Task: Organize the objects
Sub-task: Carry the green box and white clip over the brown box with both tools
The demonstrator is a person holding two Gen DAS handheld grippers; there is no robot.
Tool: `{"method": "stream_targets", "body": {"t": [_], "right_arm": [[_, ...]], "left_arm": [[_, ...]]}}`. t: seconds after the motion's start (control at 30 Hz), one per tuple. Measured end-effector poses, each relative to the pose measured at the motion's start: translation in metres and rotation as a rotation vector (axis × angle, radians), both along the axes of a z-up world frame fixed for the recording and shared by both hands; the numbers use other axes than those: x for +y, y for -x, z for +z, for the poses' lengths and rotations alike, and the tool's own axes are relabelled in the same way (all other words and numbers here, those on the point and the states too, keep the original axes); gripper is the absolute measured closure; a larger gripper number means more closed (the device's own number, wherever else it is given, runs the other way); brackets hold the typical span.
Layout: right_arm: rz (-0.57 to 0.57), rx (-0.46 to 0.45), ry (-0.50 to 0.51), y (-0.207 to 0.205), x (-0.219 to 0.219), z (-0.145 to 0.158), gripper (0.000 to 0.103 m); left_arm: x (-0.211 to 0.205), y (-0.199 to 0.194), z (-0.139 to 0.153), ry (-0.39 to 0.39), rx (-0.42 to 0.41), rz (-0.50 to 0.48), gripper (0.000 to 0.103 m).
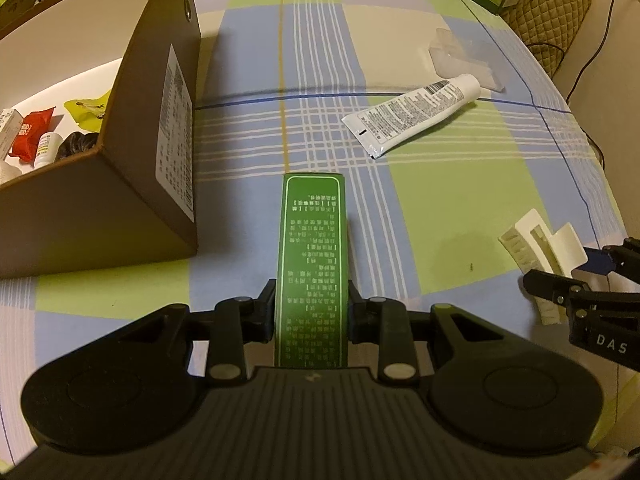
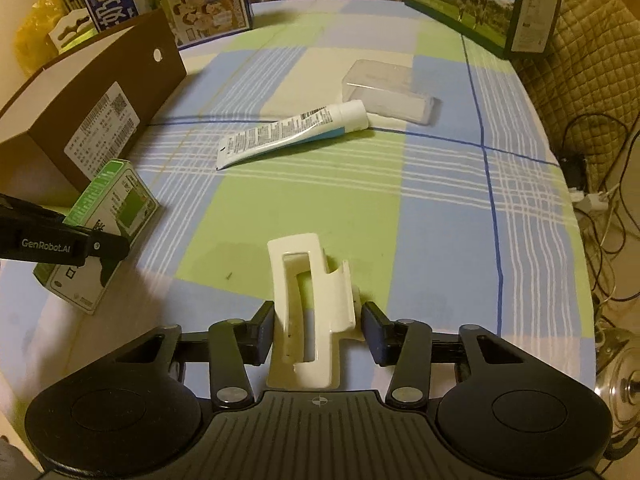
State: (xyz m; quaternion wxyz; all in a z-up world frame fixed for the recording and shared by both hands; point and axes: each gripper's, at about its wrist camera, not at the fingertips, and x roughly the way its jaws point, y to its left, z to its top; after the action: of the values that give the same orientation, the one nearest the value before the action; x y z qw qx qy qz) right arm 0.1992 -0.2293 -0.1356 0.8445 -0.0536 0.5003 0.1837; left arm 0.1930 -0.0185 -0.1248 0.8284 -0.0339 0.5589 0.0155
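Observation:
A green carton [image 1: 312,248] with white print sticks forward from my left gripper [image 1: 312,300], which is shut on its near end; it hovers by the open brown box [image 1: 120,208]. The right wrist view shows the same green carton [image 2: 108,216] with the left gripper's finger [image 2: 100,246] across it. My right gripper [image 2: 318,320] is shut on a white hair claw clip [image 2: 308,300], low over the plaid tablecloth [image 2: 440,220]. From the left wrist view, the clip [image 1: 536,240] sits between the right gripper's fingers [image 1: 548,278] at the right edge.
The brown box holds a red packet [image 1: 32,136], a yellow packet [image 1: 88,110] and a small bottle [image 1: 46,150]. A white tube [image 2: 292,132] and a clear plastic case [image 2: 388,90] lie mid-table. Printed cartons [image 2: 200,0] stand at the back. Cables [image 2: 592,200] hang off the right edge.

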Motion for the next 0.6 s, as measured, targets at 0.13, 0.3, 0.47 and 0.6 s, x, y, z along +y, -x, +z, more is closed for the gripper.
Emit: {"method": "stream_targets", "body": {"t": [0.13, 0.3, 0.47, 0.6], "right_arm": [[-0.006, -0.011, 0.009, 0.001, 0.002, -0.001, 0.06], [0.002, -0.012, 0.004, 0.004, 0.004, 0.0, 0.062], [0.018, -0.009, -0.009, 0.006, 0.007, 0.005, 0.065], [0.025, 0.006, -0.042, 0.008, 0.01, 0.007, 0.065]], "left_arm": [[0.0, 0.003, 0.0, -0.006, -0.005, -0.006, 0.077], [0.002, 0.011, 0.002, -0.005, -0.017, -0.013, 0.078], [0.008, 0.02, 0.007, 0.003, -0.035, -0.007, 0.078], [0.016, 0.029, 0.013, 0.013, -0.05, 0.006, 0.078]]}}
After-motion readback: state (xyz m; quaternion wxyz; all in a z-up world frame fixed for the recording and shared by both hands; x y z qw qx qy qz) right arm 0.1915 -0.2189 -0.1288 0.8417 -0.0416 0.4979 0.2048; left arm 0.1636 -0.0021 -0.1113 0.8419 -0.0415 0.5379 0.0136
